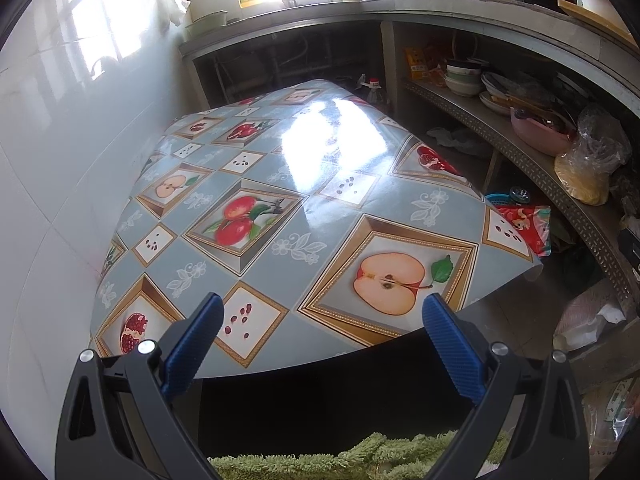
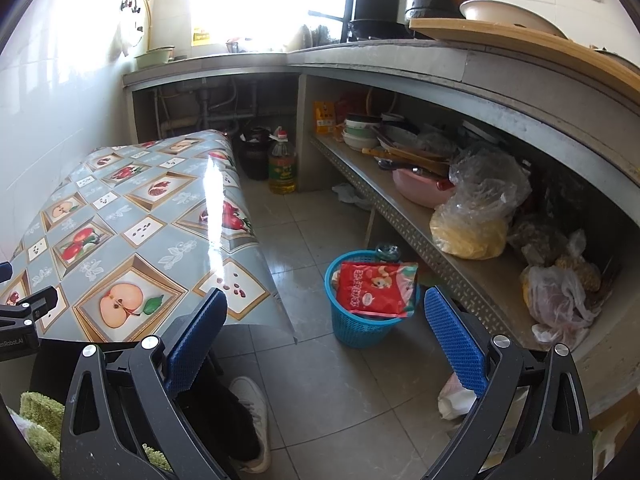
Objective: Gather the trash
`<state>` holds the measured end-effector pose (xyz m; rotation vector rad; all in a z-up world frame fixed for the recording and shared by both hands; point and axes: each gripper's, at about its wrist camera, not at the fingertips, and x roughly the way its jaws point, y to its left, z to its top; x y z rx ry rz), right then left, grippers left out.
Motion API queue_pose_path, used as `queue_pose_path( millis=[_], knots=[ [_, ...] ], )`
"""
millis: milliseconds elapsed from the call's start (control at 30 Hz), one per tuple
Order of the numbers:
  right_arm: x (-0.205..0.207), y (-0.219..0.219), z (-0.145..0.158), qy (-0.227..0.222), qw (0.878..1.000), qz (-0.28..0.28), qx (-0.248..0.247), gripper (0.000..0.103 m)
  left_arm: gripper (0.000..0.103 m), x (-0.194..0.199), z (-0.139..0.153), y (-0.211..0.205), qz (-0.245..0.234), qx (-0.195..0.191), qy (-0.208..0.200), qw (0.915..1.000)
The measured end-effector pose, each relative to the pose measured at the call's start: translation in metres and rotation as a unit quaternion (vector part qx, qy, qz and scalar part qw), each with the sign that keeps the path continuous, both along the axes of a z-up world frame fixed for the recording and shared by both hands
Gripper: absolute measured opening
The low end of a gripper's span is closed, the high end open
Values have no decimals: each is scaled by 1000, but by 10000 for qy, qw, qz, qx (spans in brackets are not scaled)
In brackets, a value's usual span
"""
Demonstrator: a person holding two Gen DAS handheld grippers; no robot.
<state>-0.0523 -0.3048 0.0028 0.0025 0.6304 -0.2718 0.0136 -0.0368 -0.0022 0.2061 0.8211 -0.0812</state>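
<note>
A red snack bag (image 2: 376,288) lies on top of a blue plastic basket (image 2: 356,326) on the tiled floor, to the right of the table. The bag (image 1: 528,226) and the basket's rim (image 1: 496,199) also peek out past the table's right edge in the left wrist view. My right gripper (image 2: 324,308) is open and empty, held above the floor just left of the basket. My left gripper (image 1: 322,314) is open and empty over the near edge of the table (image 1: 280,184), which has a fruit-pattern cloth. The left gripper also shows at the left edge of the right wrist view (image 2: 28,300).
A concrete counter with a lower shelf (image 2: 400,204) runs along the right, holding bowls, plastic bags (image 2: 480,208) and a pink basin (image 2: 420,192). An oil bottle (image 2: 282,164) and dark pot stand under the counter. Crumpled white paper (image 2: 454,400) lies on the floor. My shoe (image 2: 252,412) is below.
</note>
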Motion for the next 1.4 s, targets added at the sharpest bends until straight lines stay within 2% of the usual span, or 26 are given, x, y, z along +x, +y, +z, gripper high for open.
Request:
queue_pose_path(
  millis=[1400],
  knots=[
    [0, 5, 1, -4, 10000, 26, -20, 95, 97, -1, -1, 2, 47, -7, 23, 10000]
  ],
)
